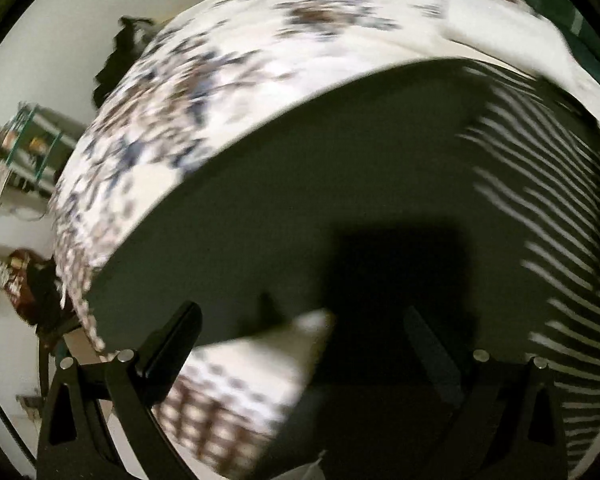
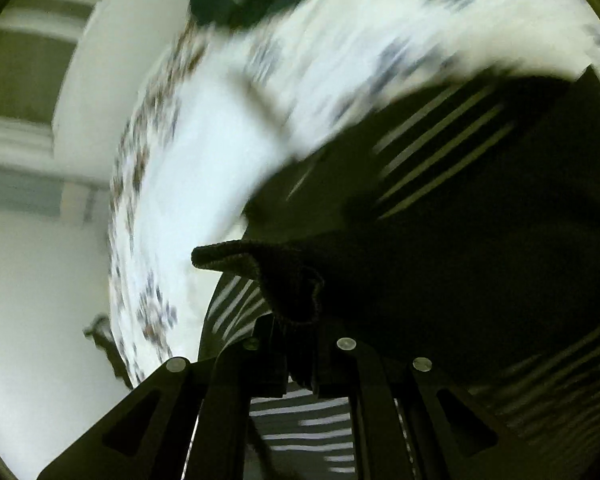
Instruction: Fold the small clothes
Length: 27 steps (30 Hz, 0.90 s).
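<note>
The right gripper [image 2: 296, 360] points steeply down with its jaws drawn together on a fold of the black garment with thin white stripes [image 2: 460, 208], a dark hemmed corner of which sticks up just past the fingertips. That garment spreads out ahead and to the right, over a white bedspread with a brown and blue floral print [image 2: 204, 184] (both badly smeared by blur).

The left gripper [image 1: 300, 344] also tilts downward, its two black fingers [image 1: 172, 340] standing wide apart with nothing pinched between them. Below and between them lies a white cloth with rows of brown and grey dots [image 1: 236, 400]; whether it touches a finger I cannot tell. Only this view shows the dotted cloth, the striped garment's plain dark area, and a blurred green-framed rack [image 1: 32, 148] beyond the bed's edge
</note>
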Each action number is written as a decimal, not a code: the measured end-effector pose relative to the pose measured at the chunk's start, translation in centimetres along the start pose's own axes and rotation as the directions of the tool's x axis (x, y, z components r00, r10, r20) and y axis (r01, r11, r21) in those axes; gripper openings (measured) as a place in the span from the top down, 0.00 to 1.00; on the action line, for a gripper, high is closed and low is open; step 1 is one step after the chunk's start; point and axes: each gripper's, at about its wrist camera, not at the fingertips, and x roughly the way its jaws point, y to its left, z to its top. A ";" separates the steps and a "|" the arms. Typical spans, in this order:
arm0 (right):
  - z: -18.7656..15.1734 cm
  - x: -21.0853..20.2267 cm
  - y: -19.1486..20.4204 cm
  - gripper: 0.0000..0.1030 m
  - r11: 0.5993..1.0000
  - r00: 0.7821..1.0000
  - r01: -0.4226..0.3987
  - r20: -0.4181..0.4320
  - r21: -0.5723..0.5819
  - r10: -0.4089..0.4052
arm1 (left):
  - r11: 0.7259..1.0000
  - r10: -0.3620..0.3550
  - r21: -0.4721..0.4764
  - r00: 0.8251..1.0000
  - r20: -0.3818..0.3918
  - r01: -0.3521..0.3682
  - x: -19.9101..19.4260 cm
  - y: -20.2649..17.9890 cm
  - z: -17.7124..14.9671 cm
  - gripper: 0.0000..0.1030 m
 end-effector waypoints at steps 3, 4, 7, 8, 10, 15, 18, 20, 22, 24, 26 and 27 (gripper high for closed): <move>-2.5 6.0 5.2 0.93 0.997 0.998 0.037 -0.054 -0.070 -0.041 | 0.999 0.044 -0.023 0.999 0.010 -0.043 1.4 4.5 0.2 0.00; -4.0 7.7 6.9 0.93 0.993 0.996 0.053 -0.066 -0.106 -0.060 | 0.998 0.054 -0.028 0.998 0.012 -0.054 1.8 5.6 0.4 0.00; -6.0 13.1 9.8 0.93 0.975 0.981 0.104 -0.139 -0.196 -0.133 | 0.996 0.066 -0.057 0.998 0.000 -0.065 3.2 8.4 0.5 0.00; -7.0 14.5 10.2 0.89 0.960 0.970 0.139 -0.164 -0.243 -0.182 | 0.995 0.067 -0.069 0.998 -0.006 -0.067 3.5 9.1 0.5 0.00; -7.6 15.3 10.5 0.86 0.947 0.958 0.137 -0.205 -0.291 -0.202 | 0.994 0.060 -0.092 0.998 -0.017 -0.061 3.9 10.4 0.7 0.00; -7.9 9.1 5.1 0.25 0.984 0.918 -0.163 -0.377 -0.077 0.122 | 0.980 0.005 -0.199 0.999 -0.050 -0.015 4.0 14.7 0.7 0.00; -8.1 4.7 1.7 0.25 0.993 0.948 -0.066 -0.318 -0.096 0.032 | 0.968 -0.002 -0.252 0.997 -0.079 -0.018 4.7 18.2 0.0 0.00; -8.1 3.5 0.8 0.25 0.993 0.959 -0.017 -0.281 -0.117 -0.017 | 0.956 -0.007 -0.293 0.995 -0.103 -0.024 5.5 20.9 -0.9 0.00; -7.9 4.0 0.9 0.25 0.993 0.964 0.013 -0.261 -0.120 -0.044 | 0.943 -0.001 -0.329 0.991 -0.132 -0.043 6.3 22.9 -1.8 0.00; -7.2 5.1 1.3 0.25 0.994 0.966 -0.010 -0.259 -0.110 -0.019 | 0.924 -0.013 -0.380 0.987 -0.157 -0.049 7.2 24.6 -2.7 0.00; -6.7 7.1 2.1 0.25 0.993 0.972 0.006 -0.234 -0.119 -0.034 | 0.904 -0.030 -0.425 0.983 -0.179 -0.050 8.1 25.9 -3.6 0.00; -6.4 8.9 3.0 0.25 0.992 0.971 0.028 -0.232 -0.125 -0.056 | 0.895 -0.044 -0.445 0.981 -0.190 -0.046 8.6 26.4 -3.9 0.00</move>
